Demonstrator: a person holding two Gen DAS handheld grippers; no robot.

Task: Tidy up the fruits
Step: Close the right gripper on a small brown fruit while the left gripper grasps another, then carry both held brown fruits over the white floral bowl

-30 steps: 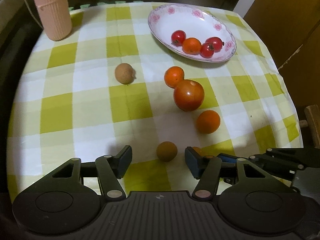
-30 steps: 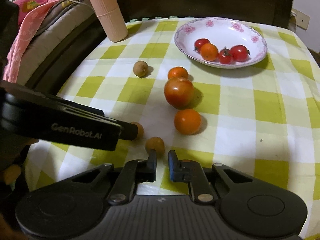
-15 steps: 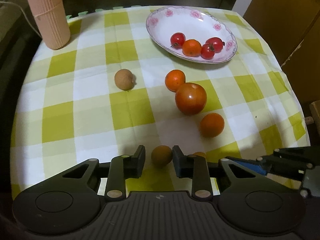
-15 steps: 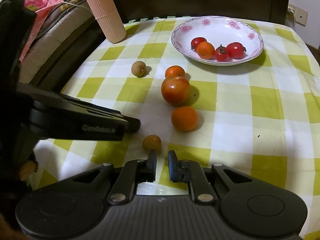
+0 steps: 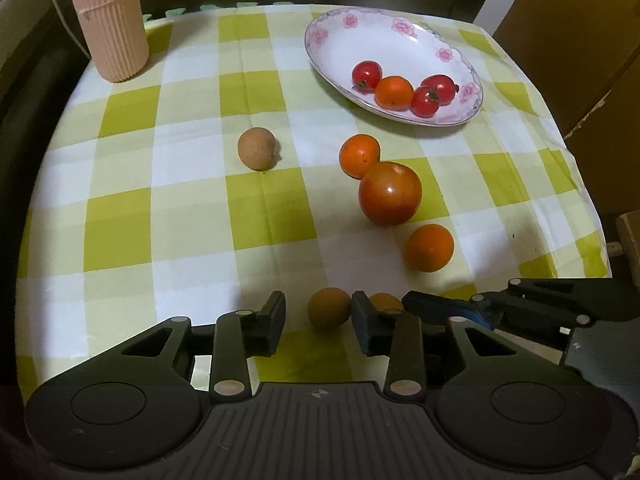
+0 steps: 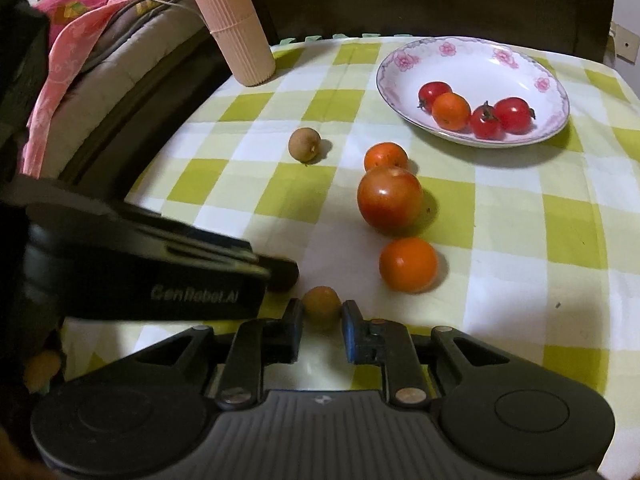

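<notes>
- The left claw (image 5: 318, 307) stood wide a second ago, pinched in on the small brown fruit (image 5: 329, 307) half a second ago, and is now opening again. The fruit is between the fingers, against the right one and clear of the left.
- That fruit lies on the bench (image 5: 160, 220) at the near edge, well apart from the plate (image 5: 320, 52). I judge the pinch did not take, so the grasp needs another try before any carry.
- The right claw (image 6: 322, 320) is clenched as narrow as before, and a second brown fruit (image 6: 322, 308), ahead of its tips a second ago, now sits right at them. I cannot tell whether it is gripped or only touched.
- On the plate, three small tomatoes and one orange fruit lie as before. The big tomato (image 5: 390, 194), two oranges and a paler brown fruit (image 5: 257, 148) lie loose mid-bench, unmoved.
- In the right view, the left claw's body hides its own fruit.
- In the left view, the second fruit is mostly behind the left claw's right finger.
- The person's hands are out of view.
</notes>
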